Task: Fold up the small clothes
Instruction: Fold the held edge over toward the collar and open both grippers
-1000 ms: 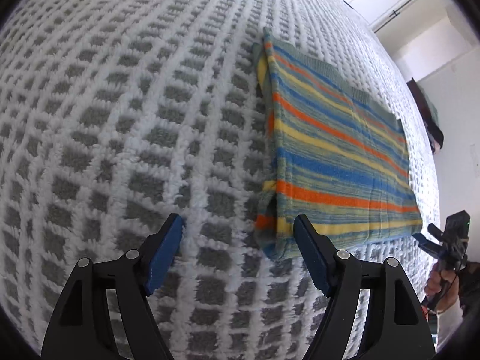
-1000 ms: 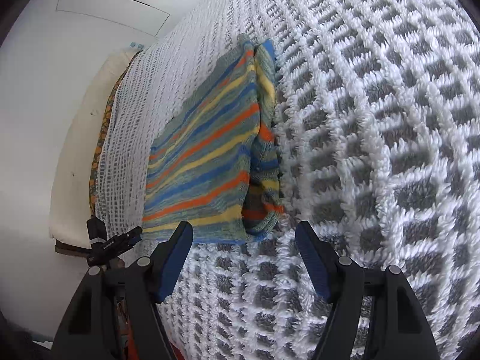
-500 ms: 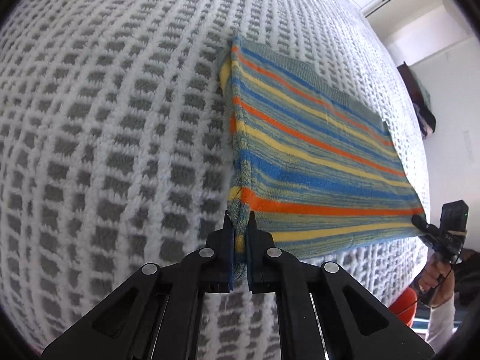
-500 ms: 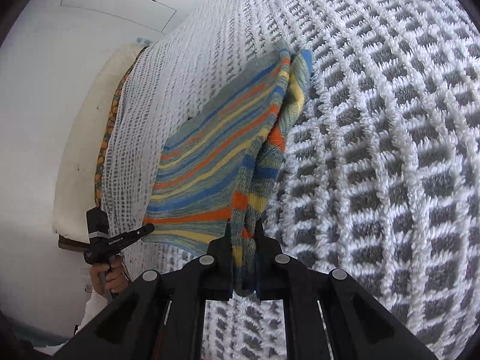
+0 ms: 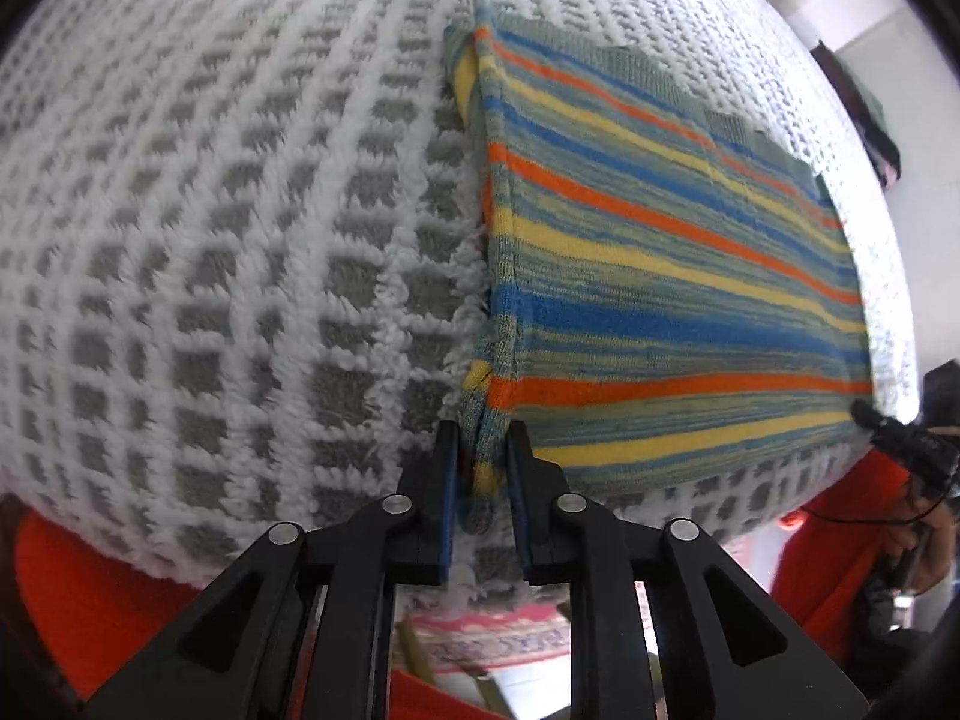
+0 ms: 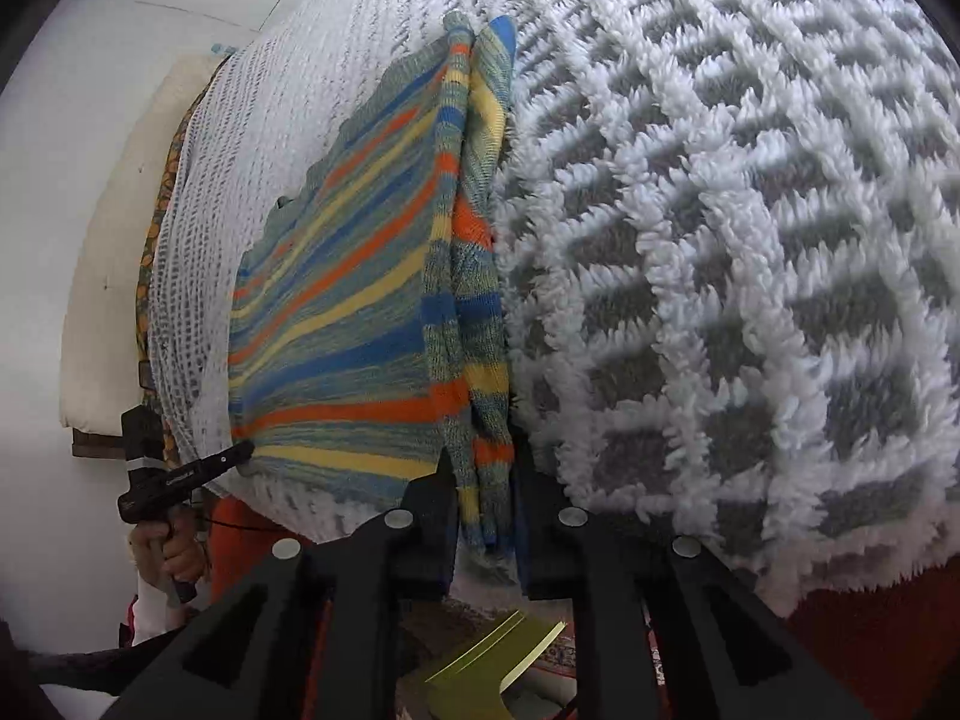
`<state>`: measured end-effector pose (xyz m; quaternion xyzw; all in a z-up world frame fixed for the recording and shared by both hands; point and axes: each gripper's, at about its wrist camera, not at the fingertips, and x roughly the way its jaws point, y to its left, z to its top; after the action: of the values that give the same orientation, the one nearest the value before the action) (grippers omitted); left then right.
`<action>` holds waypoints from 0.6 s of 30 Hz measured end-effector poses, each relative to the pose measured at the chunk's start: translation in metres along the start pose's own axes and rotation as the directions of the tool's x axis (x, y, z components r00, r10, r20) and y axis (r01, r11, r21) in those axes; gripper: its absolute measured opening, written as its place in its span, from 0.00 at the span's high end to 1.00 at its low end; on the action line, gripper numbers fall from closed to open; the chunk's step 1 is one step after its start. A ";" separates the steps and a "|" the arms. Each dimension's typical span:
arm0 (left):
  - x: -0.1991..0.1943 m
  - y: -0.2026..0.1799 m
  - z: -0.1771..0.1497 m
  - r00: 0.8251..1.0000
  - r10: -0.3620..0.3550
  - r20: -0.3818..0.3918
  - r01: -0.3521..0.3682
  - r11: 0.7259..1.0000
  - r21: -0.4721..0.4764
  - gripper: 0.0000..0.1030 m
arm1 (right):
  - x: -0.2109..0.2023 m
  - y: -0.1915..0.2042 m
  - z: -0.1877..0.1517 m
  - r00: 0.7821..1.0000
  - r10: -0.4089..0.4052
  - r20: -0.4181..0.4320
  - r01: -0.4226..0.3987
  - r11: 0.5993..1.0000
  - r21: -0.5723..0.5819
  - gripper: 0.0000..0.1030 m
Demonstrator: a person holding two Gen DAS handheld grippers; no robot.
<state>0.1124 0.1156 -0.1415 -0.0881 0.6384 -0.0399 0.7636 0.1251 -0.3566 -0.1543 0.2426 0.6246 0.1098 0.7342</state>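
Observation:
A striped knit garment (image 5: 660, 276), in orange, blue, yellow and green, lies folded flat on the grey-and-white waffle bedspread (image 5: 240, 240) close to the bed's near edge. Its near left corner hangs between the pads of my left gripper (image 5: 482, 438), whose jaws are opening, with a thin gap showing beside the cloth. In the right wrist view the garment (image 6: 348, 300) has its bunched near right corner between the pads of my right gripper (image 6: 483, 456), also opening. Each view shows the other gripper at the far corner: the right gripper (image 5: 900, 438) and the left gripper (image 6: 180, 474).
The bedspread (image 6: 720, 240) ends just below both grippers, with orange fabric (image 5: 78, 588) under its edge. Below lie a patterned rug (image 5: 498, 636) and a yellow-green book (image 6: 492, 660). A hand (image 6: 174, 552) holds the left gripper's handle. A white wall and a pillow stand at the left.
Both grippers went from wide open to shut on the garment's near corners, then pulled it toward the bed's near edge. Now their jaws stand slightly parted around the cloth.

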 end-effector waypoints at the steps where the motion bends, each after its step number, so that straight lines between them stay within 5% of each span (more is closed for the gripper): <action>1: -0.012 -0.003 -0.001 0.998 0.055 0.042 -0.056 0.998 0.017 0.65 | -0.006 0.003 0.000 1.000 -0.017 0.020 0.017 1.000 0.001 0.74; 3: -0.039 -0.006 -0.001 0.981 0.124 0.151 -0.128 0.992 0.017 0.46 | -0.029 0.007 0.001 0.993 -0.070 0.090 0.072 0.997 -0.015 0.47; 6: -0.070 -0.008 0.007 0.952 0.129 0.279 -0.137 0.991 0.007 0.40 | -0.064 0.024 0.011 0.952 -0.202 0.231 0.228 0.969 -0.094 0.45; 10: -0.071 -0.029 0.027 0.943 0.042 0.332 -0.046 0.999 0.003 0.35 | -0.066 0.078 0.024 0.945 -0.116 0.306 0.194 0.951 -0.240 0.45; 14: -0.036 -0.056 0.026 0.939 0.046 0.342 -0.049 0.999 0.001 0.31 | -0.015 0.136 0.024 0.955 -0.018 0.295 0.135 0.914 -0.382 0.45; 18: 0.015 -0.066 0.007 0.965 0.121 0.233 -0.135 0.990 0.046 0.30 | 0.048 0.124 0.009 0.965 -0.108 0.240 0.199 0.896 -0.398 0.45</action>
<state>0.1259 0.0487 -0.1429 -0.0274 0.5486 0.0004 0.8356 0.1613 -0.2301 -0.1342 0.0397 0.5218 0.1560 0.8378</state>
